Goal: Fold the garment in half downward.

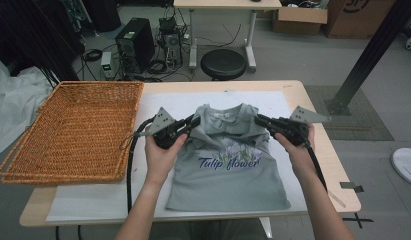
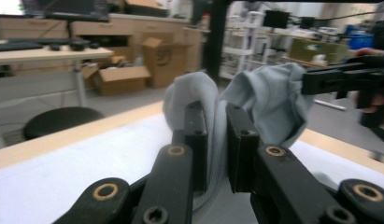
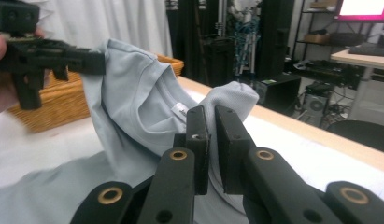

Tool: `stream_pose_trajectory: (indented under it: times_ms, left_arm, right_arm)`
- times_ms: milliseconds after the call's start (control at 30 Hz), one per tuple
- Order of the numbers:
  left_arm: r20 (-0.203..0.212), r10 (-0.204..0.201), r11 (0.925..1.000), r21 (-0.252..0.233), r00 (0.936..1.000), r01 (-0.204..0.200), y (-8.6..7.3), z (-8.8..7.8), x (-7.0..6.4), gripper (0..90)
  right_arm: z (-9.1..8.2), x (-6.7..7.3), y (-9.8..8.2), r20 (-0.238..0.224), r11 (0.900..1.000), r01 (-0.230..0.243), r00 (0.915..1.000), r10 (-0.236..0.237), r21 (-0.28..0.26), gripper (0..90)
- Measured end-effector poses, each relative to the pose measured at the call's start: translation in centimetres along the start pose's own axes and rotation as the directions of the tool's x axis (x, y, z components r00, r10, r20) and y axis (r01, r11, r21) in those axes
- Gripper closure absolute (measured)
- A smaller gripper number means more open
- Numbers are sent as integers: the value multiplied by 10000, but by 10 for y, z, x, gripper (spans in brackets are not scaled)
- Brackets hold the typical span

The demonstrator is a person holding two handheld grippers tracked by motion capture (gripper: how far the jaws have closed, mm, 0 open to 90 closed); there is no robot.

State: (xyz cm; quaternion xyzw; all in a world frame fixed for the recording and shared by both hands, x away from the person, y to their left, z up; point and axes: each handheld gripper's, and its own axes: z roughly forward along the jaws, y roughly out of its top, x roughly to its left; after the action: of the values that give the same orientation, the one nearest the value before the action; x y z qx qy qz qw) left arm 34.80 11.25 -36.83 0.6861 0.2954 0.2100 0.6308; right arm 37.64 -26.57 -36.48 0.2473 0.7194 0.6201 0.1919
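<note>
A grey-green T-shirt (image 1: 228,170) printed "Tulip flower" lies on the white mat, its collar end lifted off the table. My left gripper (image 1: 193,121) is shut on the shirt's left shoulder, cloth (image 2: 216,121) pinched between its jaws. On the other side, my right gripper (image 1: 259,120) is shut on the right shoulder, with fabric (image 3: 227,98) bunched over its jaw tips. In the left gripper view the right gripper (image 2: 341,77) shows at far right; in the right gripper view the left gripper (image 3: 49,58) shows at upper left. The collar (image 1: 225,117) sags between them.
A large wicker basket (image 1: 73,132) lies at the table's left. A white mat (image 1: 158,107) covers the tabletop (image 1: 323,145). Behind the table stand a black stool (image 1: 223,64), a computer tower (image 1: 135,45) and cables. A black post (image 1: 373,50) rises at the right.
</note>
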Motion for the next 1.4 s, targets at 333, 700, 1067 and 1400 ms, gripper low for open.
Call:
stream_pose_trajectory:
  times_ms: [333, 700, 1067, 1400]
  left_arm:
    - [1037, 307, 9995, -141, 9941, -294, -49, -55, -47, 809]
    - [1856, 486, 9965, 572, 9814, -602, -95, -92, -75, 802]
    - [2980, -92, 9953, 950, 9545, -200, -106, -113, -67, 531]
    - [1039, -849, 9904, 1178, 9910, 725, -88, -87, -40, 332]
  right_arm:
    - [-55, 47, -40, -1088, 9990, 390, 9932, -414, -236, 837]
    - [-99, 81, -86, -1524, 9977, 528, 9873, -457, 428, 857]
    - [-105, 81, -91, -1773, 9974, 74, 9841, 54, 717, 715]
    - [-86, 68, -82, -896, 9953, -446, 9946, 524, 861, 619]
